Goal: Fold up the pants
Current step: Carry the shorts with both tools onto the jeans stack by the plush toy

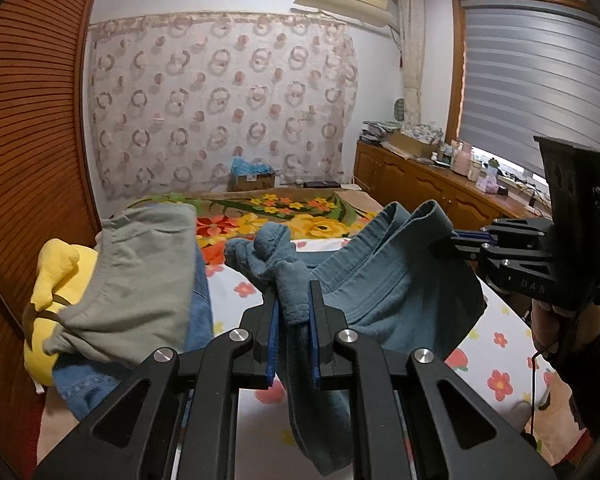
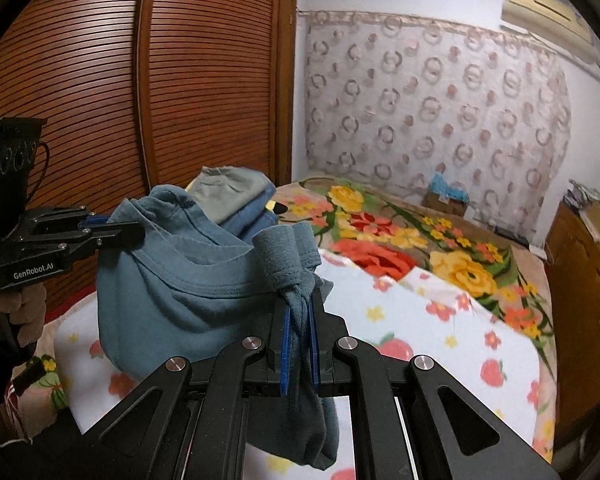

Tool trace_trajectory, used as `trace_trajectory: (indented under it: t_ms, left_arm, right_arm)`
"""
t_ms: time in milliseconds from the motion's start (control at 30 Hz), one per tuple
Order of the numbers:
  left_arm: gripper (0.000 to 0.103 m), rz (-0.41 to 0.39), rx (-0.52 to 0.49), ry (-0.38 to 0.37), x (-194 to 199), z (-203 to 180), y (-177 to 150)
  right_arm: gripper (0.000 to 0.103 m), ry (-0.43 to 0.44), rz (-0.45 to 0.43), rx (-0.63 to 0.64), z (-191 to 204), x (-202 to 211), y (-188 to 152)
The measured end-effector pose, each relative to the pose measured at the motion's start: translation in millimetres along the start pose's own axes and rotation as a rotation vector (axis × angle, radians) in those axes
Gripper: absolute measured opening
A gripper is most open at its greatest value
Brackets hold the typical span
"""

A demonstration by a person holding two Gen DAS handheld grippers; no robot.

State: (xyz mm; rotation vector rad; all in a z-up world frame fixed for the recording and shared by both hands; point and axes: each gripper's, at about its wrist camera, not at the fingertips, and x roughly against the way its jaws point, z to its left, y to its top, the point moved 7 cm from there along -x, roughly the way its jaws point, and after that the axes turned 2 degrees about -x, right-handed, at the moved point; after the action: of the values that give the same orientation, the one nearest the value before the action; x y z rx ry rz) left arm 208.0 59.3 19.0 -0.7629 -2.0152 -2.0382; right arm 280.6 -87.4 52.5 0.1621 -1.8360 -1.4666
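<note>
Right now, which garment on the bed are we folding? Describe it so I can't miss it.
On the bed, over the white flowered sheet, the teal pants hang between both grippers. The pile beside them is grey, denim and yellow; only the teal pair is lifted.

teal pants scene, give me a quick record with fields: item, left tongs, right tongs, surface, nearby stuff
item: teal blue cotton pants, lifted off the bed, hanging between both tongs
left tongs: shut on bunched pants fabric
right tongs: shut on bunched pants fabric
surface: white flower-print bed sheet
nearby stuff: grey-green folded garment on a blue one, yellow plush toy
</note>
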Motion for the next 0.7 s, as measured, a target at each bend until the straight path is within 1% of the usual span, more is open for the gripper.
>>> trace_trajectory:
  t_ms: [167, 333, 533, 700]
  left_arm:
    - [0.014, -0.028, 0.015, 0.032, 1.0, 23.4, 8.3]
    - [0.014, -0.057, 0.035, 0.071, 2.8, 47.5, 17.4]
    - [0.014, -0.096, 0.038, 0.123, 6.2, 72.2, 32.1]
    - [0.014, -0.122, 0.045, 0.160, 5.1, 91.3, 37.8]
  right_arm:
    - [0.008, 0.006, -0.021, 0.047, 5.1, -20.0, 22.7]
    - [0.008, 0.035, -0.048, 0.071, 8.3, -40.3, 36.2]
    - [0.008, 0.054, -0.088, 0.109, 2.5, -60.2, 55.2]
    - [0.008, 0.077, -0.112, 0.129, 0.5, -80.3, 65.8]
